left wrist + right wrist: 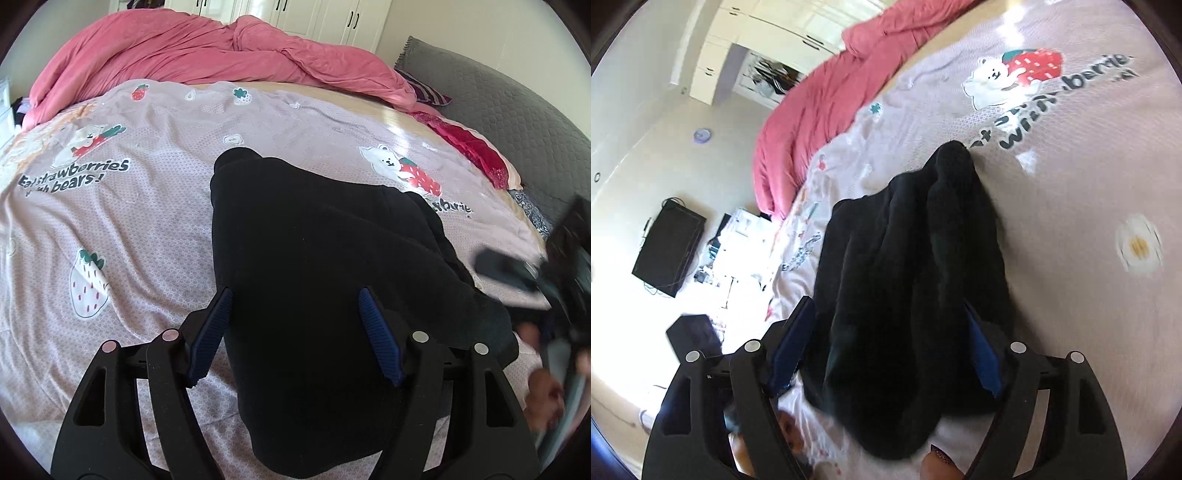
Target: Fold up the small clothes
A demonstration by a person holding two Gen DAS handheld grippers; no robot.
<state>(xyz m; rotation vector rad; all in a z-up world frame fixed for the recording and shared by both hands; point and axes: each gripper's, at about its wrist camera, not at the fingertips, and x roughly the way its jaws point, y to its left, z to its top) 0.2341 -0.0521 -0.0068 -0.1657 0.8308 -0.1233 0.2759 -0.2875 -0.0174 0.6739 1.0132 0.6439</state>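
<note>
In the left wrist view, the left gripper (295, 336) hangs over the bed with its jaws spread apart, the blue ribbed pads (378, 338) standing clear of the cloth on either side. The black garment (317, 266) lies flat on the pink printed bedsheet (122, 229), straight ahead of and beneath the gripper, stretching away from the fingers and also running down under them toward the lower edge; the left pad sits just at the garment's left border, the right pad above its dark surface, and neither visibly pinches it. To the right of this gripper, blurred, the right gripper (509, 269) shows at the garment's far right side. Beyond the garment, a crumpled pink duvet (207, 55) is heaped at the far end of the bed, and a grey quilted headboard (491, 99) stands off to the far right. In the right wrist view, the right gripper (890, 347) also stands with jaws wide apart. The black garment (912, 280) is bunched into thick folds directly between and ahead of its fingers, resting on the bedsheet (1071, 206); whether the pads touch the cloth cannot be told. A black monitor (668, 247) hangs on the wall far off to the left.
</note>
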